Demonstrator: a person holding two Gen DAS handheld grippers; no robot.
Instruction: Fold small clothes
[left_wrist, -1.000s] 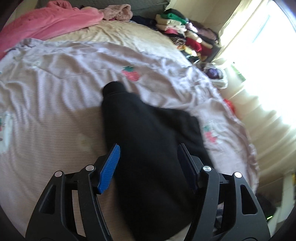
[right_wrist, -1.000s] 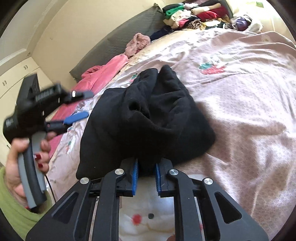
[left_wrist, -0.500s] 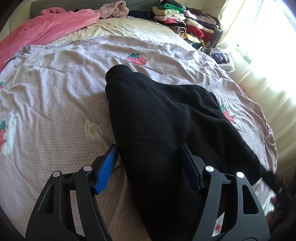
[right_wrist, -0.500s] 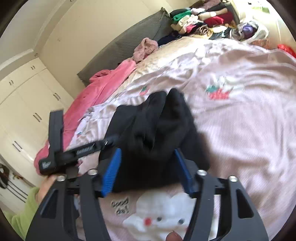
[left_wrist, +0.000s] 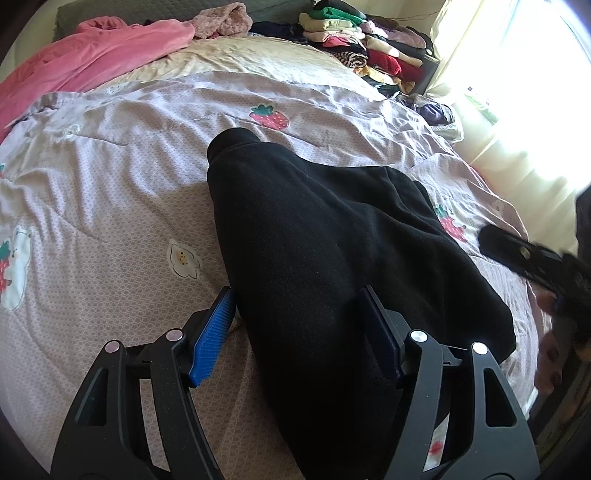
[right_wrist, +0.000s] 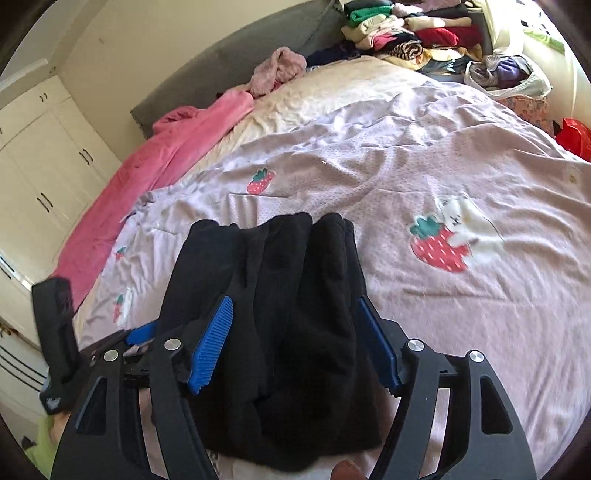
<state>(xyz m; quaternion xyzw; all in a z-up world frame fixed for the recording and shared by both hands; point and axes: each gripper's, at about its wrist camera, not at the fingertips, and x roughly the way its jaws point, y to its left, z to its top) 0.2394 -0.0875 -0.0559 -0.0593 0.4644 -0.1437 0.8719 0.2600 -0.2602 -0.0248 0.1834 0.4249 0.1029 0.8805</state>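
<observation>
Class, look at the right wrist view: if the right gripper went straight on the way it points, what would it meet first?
Most likely the black garment, which lies between and just ahead of the open right gripper. The gripper's jaws have just been opening and no longer pinch it. Beyond it lies the quilt. Depth is hard to judge.

A fleece garment (left_wrist: 332, 258) lies on the bedspread (left_wrist: 110, 192), between both grippers' spread jaws. Behind it, a blanket (left_wrist: 92, 51) lies left and stacked clothes (left_wrist: 362, 40) right.
</observation>
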